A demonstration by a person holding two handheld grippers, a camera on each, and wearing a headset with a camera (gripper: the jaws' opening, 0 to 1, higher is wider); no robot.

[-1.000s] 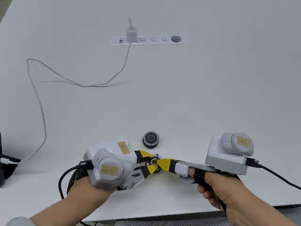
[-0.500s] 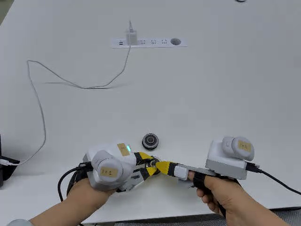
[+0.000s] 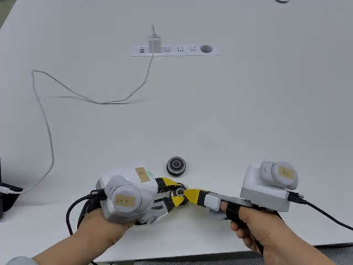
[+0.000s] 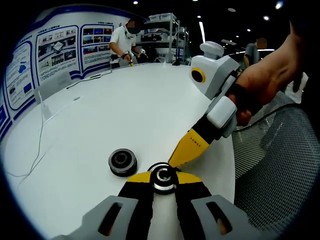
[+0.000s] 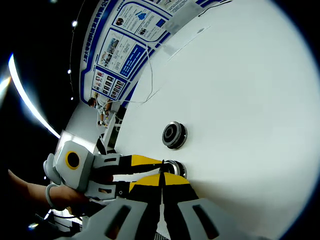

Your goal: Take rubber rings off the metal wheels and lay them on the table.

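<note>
1. Table: white workbench. A second wheel lies on it, just beyond the grippers.
2. Left gripper: its jaws are clamped on a metal wheel.
3. Right gripper: its jaws are pressed together, tips at that wheel's rim.
4. Rubber ring: it sits on the held wheel, and whether it is pinched is unclear. A shallow bite would likely slip, and a sideways pull could twist the wheel loose.

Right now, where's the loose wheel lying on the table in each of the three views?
Head view: loose wheel low centre, just beyond the gripped wheel.
Left gripper view: loose wheel lower left of centre, left of the gripped wheel.
Right gripper view: loose wheel just below centre, above the gripped wheel.
Shared landmark: the gripped wheel.
</note>
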